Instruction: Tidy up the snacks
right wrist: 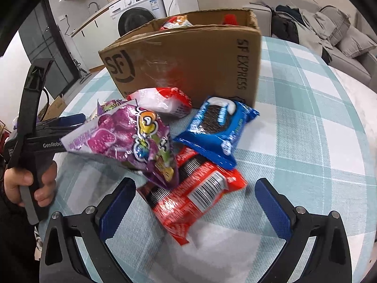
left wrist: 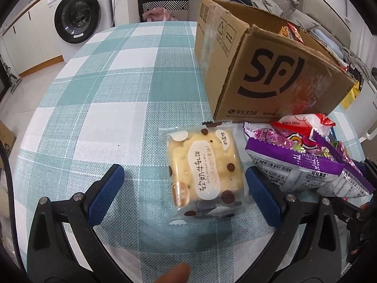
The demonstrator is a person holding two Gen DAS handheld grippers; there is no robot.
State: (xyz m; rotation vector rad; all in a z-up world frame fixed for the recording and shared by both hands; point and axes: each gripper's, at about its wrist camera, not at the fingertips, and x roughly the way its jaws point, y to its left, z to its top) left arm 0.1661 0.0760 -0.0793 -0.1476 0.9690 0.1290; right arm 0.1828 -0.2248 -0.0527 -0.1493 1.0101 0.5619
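Note:
A clear-wrapped nougat cake (left wrist: 203, 167) lies flat on the checked tablecloth (left wrist: 101, 108), between the open fingers of my left gripper (left wrist: 185, 181), nearer the right finger. A purple candy bag (left wrist: 294, 162) lies just right of it, also in the right wrist view (right wrist: 139, 139). My right gripper (right wrist: 195, 198) is open over a red cookie pack (right wrist: 198, 193). A blue Oreo pack (right wrist: 216, 127) and a red-white bag (right wrist: 162, 100) lie before the SF cardboard box (right wrist: 193, 59), which holds some snacks.
The box (left wrist: 259, 70) stands at the table's far right. The left gripper's body and the hand holding it show at left in the right wrist view (right wrist: 30, 141). A washing machine (left wrist: 77, 16) and a sofa (right wrist: 329, 30) stand beyond the table.

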